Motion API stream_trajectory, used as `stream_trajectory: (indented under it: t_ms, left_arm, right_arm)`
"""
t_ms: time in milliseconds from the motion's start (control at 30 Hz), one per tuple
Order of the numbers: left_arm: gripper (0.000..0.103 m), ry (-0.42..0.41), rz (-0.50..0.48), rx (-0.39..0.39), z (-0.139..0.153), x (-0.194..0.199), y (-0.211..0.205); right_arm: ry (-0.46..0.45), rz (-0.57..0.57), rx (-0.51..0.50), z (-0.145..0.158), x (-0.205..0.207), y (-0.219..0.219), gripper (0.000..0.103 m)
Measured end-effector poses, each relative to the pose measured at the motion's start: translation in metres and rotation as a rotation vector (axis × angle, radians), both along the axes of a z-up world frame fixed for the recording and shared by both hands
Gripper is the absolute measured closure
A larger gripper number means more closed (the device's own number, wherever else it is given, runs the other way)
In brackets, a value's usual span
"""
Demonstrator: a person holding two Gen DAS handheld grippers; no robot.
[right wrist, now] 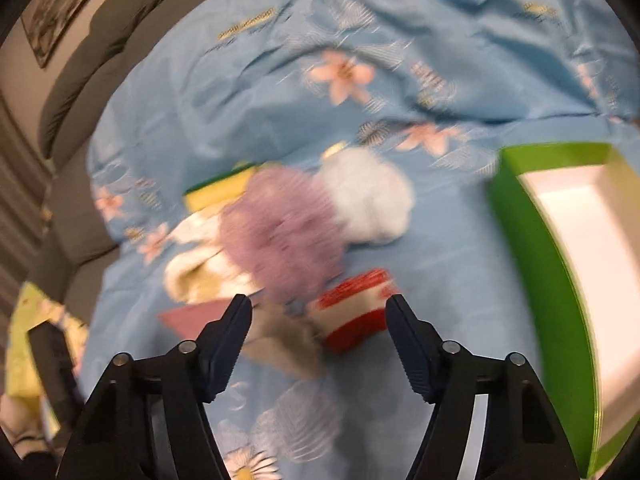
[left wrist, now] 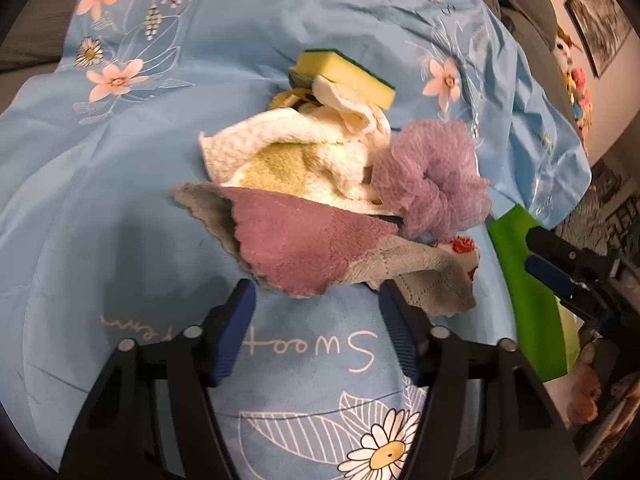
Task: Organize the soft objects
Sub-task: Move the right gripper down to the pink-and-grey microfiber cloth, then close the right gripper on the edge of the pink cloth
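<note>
In the lower part of the left wrist view, the left claw (left wrist: pixel 316 304) is standing partly open with nothing between its pads, hovering just short of the pink and grey cloth (left wrist: pixel 296 248) at frame centre. The right claw (right wrist: pixel 319 320) is likewise gaping empty at the bottom of its own blurred view, above a red and white item (right wrist: pixel 356 308). Beyond the cloth, a white and yellow towel (left wrist: pixel 296 160), a purple mesh puff (left wrist: pixel 432 176) and, farthest, a yellow sponge (left wrist: pixel 348 72) are lying heaped on the blue floral sheet (left wrist: pixel 120 200). A green box (right wrist: pixel 532 248) is waiting at the right edge. I would pinch the nearest cloth edge alone, lifting slowly so the neighbours are not dragging along.
</note>
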State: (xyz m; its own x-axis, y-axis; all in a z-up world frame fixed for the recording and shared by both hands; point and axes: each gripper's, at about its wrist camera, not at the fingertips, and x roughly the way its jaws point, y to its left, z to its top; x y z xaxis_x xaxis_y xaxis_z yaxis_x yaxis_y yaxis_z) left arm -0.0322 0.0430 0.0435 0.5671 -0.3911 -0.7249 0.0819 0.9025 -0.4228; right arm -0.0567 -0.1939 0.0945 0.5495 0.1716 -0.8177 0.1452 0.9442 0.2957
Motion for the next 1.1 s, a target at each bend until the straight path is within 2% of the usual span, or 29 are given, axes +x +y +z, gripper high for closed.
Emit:
stream_trajectory:
  t_ms: [133, 300, 333, 367, 400, 467, 533, 600, 700, 800, 867, 933, 1067, 1100]
  left_arm:
    - [0.048, -0.018, 0.012, 0.061, 0.003, 0.006, -0.005]
    - [0.048, -0.025, 0.071, 0.078, 0.003, 0.014, 0.011]
    - [0.048, -0.017, 0.087, 0.078, 0.002, 0.017, 0.015]
    - [0.048, -0.007, 0.101, 0.078, 0.0, 0.018, 0.02]
    - [0.048, 0.001, 0.112, 0.076, -0.002, 0.019, 0.023]
    - [0.048, 0.015, 0.134, 0.064, -0.003, 0.019, 0.032]
    - [0.048, 0.015, 0.148, 0.053, -0.003, 0.015, 0.04]
    - [0.048, 0.01, 0.153, 0.054, -0.001, 0.013, 0.044]
    - [0.048, 0.002, 0.173, 0.048, 0.002, 0.008, 0.054]
    - [0.048, -0.009, 0.197, 0.012, 0.006, 0.004, 0.067]
    - [0.048, -0.017, 0.222, -0.011, 0.009, 0.001, 0.075]
    - [0.048, -0.015, 0.237, -0.03, 0.01, 0.0, 0.082]
    - [0.046, -0.001, 0.232, -0.043, 0.008, 0.0, 0.083]
    - [0.046, 0.001, 0.221, -0.038, 0.007, 0.0, 0.083]
  right_arm:
    - [0.076, 0.049, 0.075, -0.015, 0.012, 0.017, 0.032]
    - [0.141, 0.059, 0.024, -0.035, 0.027, 0.034, 0.032]
    - [0.154, 0.07, 0.024, -0.039, 0.03, 0.035, 0.04]
    - [0.176, 0.085, 0.02, -0.045, 0.034, 0.039, 0.054]
    - [0.201, 0.094, 0.013, -0.051, 0.036, 0.041, 0.06]
    - [0.229, 0.108, 0.016, -0.061, 0.039, 0.042, 0.085]
    - [0.222, 0.11, 0.007, -0.062, 0.038, 0.044, 0.095]
    - [0.173, 0.158, 0.053, -0.049, 0.035, 0.051, 0.096]
    - [0.08, 0.247, 0.182, -0.023, 0.033, 0.065, 0.096]
    - [0.054, 0.322, 0.24, -0.015, 0.044, 0.086, 0.096]
    - [0.066, 0.358, 0.266, -0.025, 0.057, 0.101, 0.096]
    - [0.117, 0.383, 0.296, -0.051, 0.073, 0.112, 0.096]
    - [0.249, 0.377, 0.252, -0.096, 0.081, 0.122, 0.095]
    - [0.258, 0.367, 0.259, -0.099, 0.081, 0.119, 0.094]
